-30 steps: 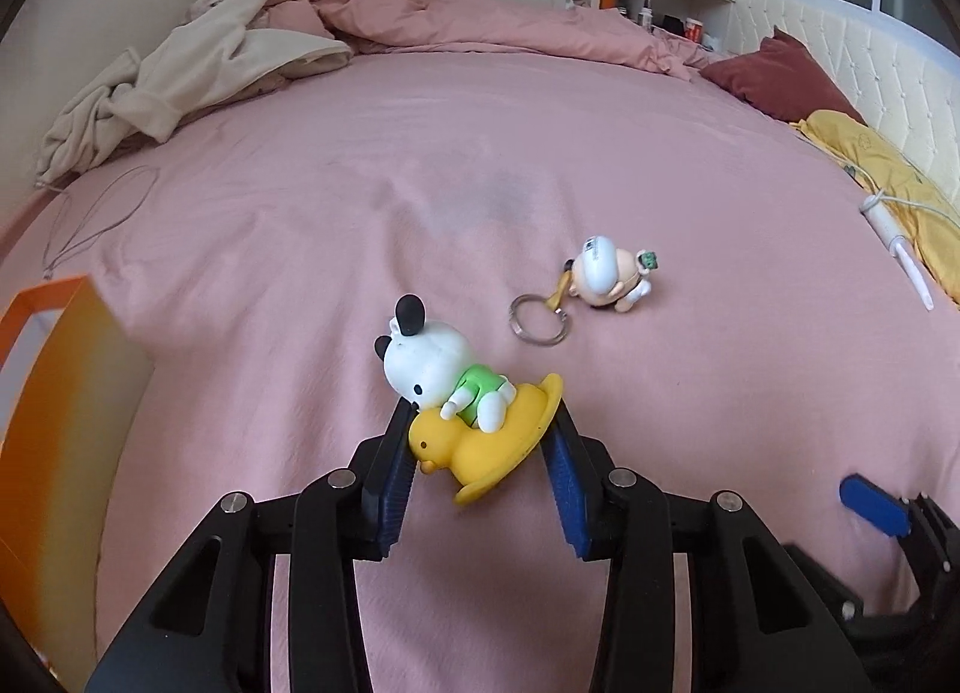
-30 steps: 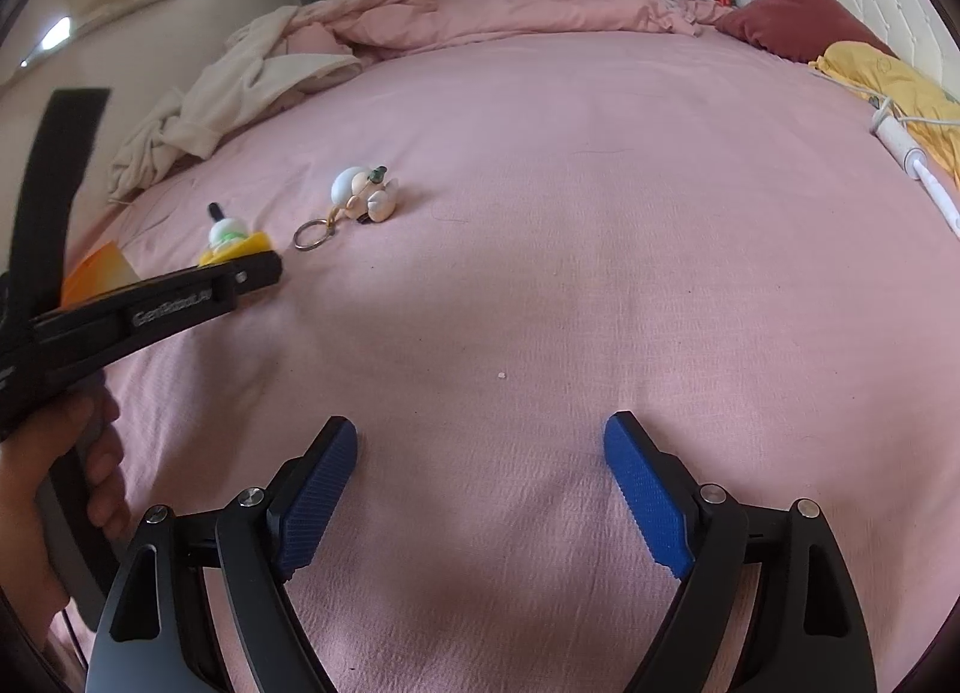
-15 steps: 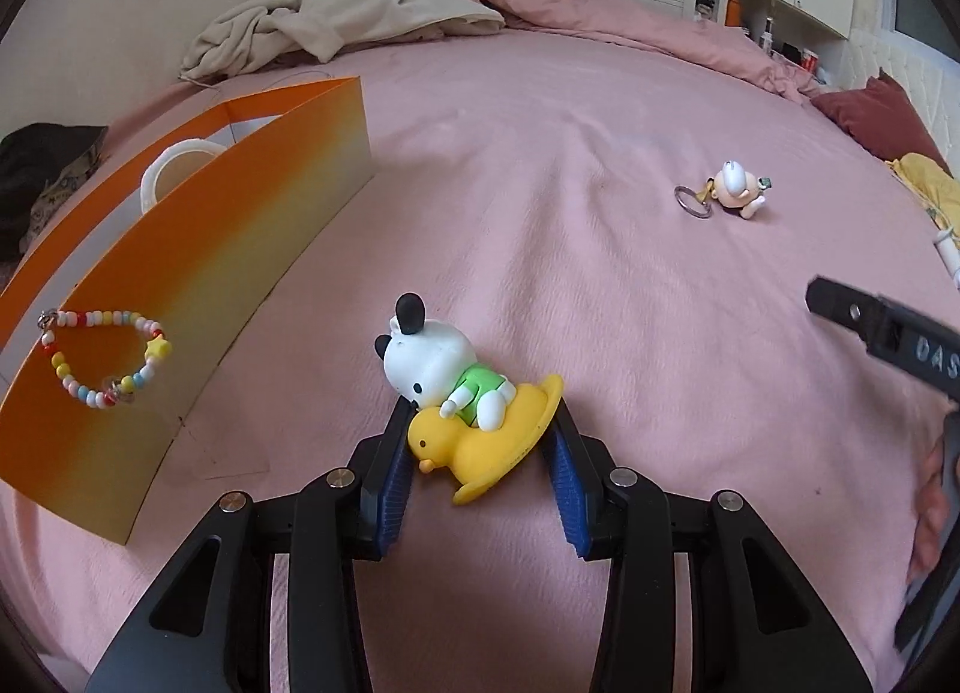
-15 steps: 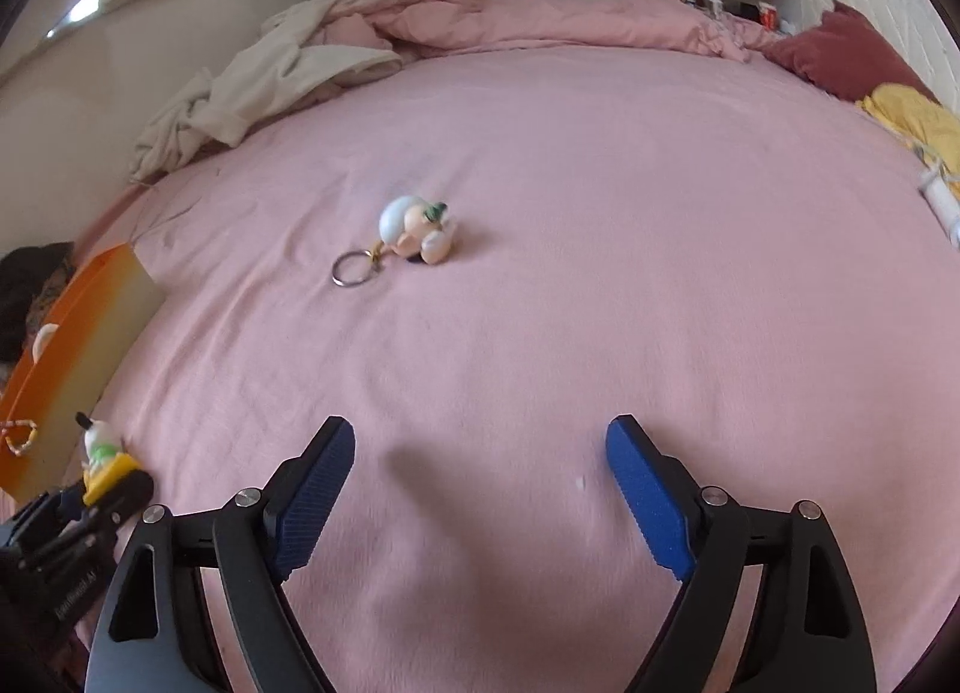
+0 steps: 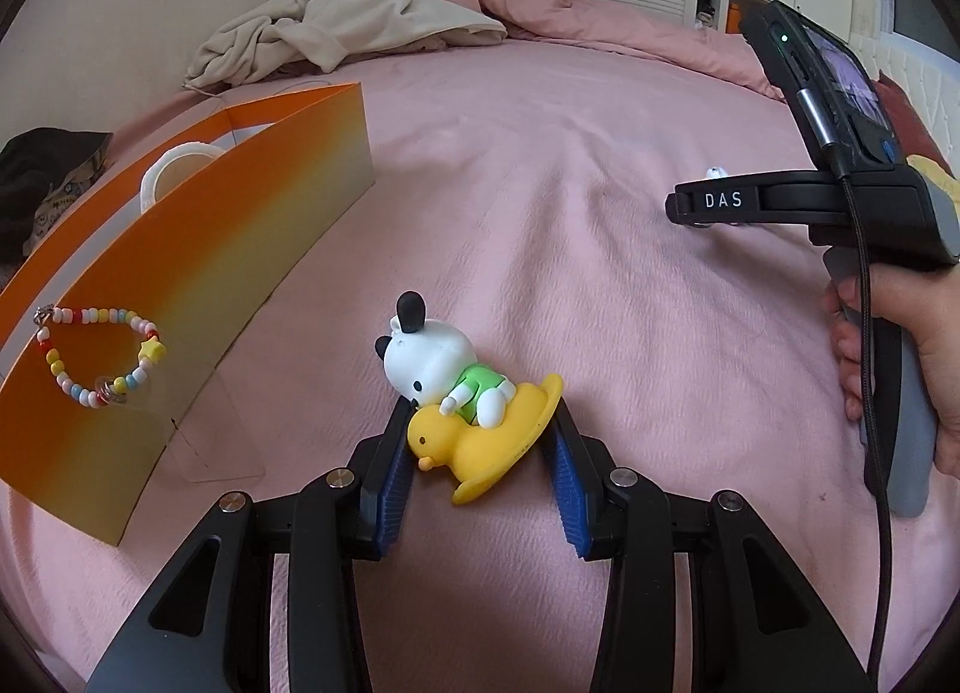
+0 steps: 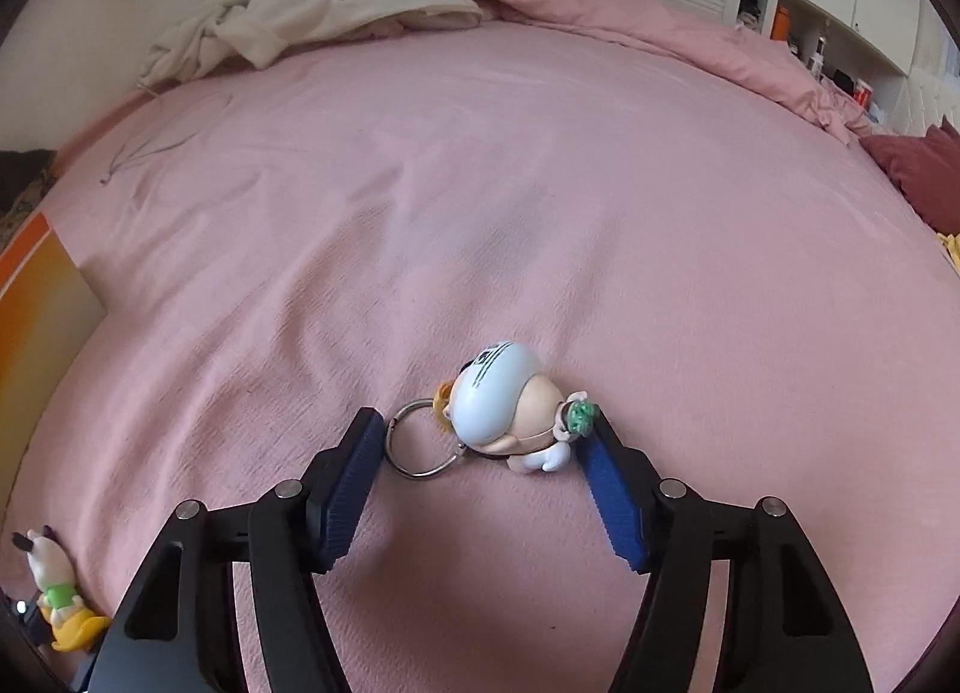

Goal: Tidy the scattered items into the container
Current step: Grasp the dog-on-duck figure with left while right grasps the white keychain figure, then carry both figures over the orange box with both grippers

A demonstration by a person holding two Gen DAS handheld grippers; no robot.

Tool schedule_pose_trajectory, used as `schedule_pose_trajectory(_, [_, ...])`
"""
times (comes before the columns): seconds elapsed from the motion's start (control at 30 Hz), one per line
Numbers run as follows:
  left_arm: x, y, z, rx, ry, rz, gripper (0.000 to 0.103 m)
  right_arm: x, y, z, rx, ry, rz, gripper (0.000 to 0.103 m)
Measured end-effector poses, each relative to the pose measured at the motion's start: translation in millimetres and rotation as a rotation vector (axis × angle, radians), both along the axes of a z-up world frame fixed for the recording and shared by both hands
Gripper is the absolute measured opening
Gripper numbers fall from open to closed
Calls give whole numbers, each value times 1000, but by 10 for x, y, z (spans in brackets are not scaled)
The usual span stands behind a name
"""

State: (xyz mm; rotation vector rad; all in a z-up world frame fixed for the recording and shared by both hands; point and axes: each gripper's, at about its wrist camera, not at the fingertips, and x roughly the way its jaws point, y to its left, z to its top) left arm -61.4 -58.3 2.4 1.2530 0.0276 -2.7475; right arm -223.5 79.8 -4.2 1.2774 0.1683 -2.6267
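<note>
Left gripper [image 5: 480, 447] nearest, both blue pads clamped on a toy: white dog figure riding a yellow duck float [image 5: 465, 399]. Toy held above the pink bedspread [image 5: 540, 183], duck head against the left pad, float rim against the right pad.

Right gripper [image 6: 480, 468] low over the bedspread, jaws closing around a keychain figure [image 6: 510, 408] that lies on the sheet. Figure: pale blue cap, peach body, small green bit at its right end. Green end looks to be touching the right pad [image 6: 612, 495]; metal key ring [image 6: 420, 441] lies just beside the left pad. Cannot tell that both pads press yet, so not a grip.

Left of the held toy, orange container [image 5: 180, 285], an open box standing on the bedspread. A bead bracelet [image 5: 96, 357] in mixed colours with 1 yellow star bead hangs on its near wall. A white ring-shaped item [image 5: 174, 171] shows over the rim inside.

In the left wrist view, to the right, a person's hand [image 5: 900, 357] grips the handle of the right gripper, a black cable running down beside it.

Farther back, crumpled cream cloth [image 5: 342, 27] and bunched pink duvet [image 6: 600, 3] at the far edge of the bed. Dark red pillow [image 6: 918, 171] at far right.
</note>
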Motion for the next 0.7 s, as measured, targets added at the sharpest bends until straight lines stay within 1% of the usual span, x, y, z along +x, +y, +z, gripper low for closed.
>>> schedule_pose_trajectory(0.07, [-3,-1,0,-1,1,0,43,39,-18,14,0,14,19,39])
schedule_pose_trajectory(0.17, [-9,-5,3,-3,0,0,43,94,-52,25,28,26,28,39])
schedule_pose_trajectory(0.43, [-5,15,9,-5,1,2,43,262,77,87,-26,31,22,39])
schedule_pose_trajectory(0.63, [3,10,32,0,7,7,43,575,177,167,-88,49,24,39])
schedule_pose_trajectory(0.7, [8,18,52,-9,14,12,43,707,205,204,-103,60,26,39])
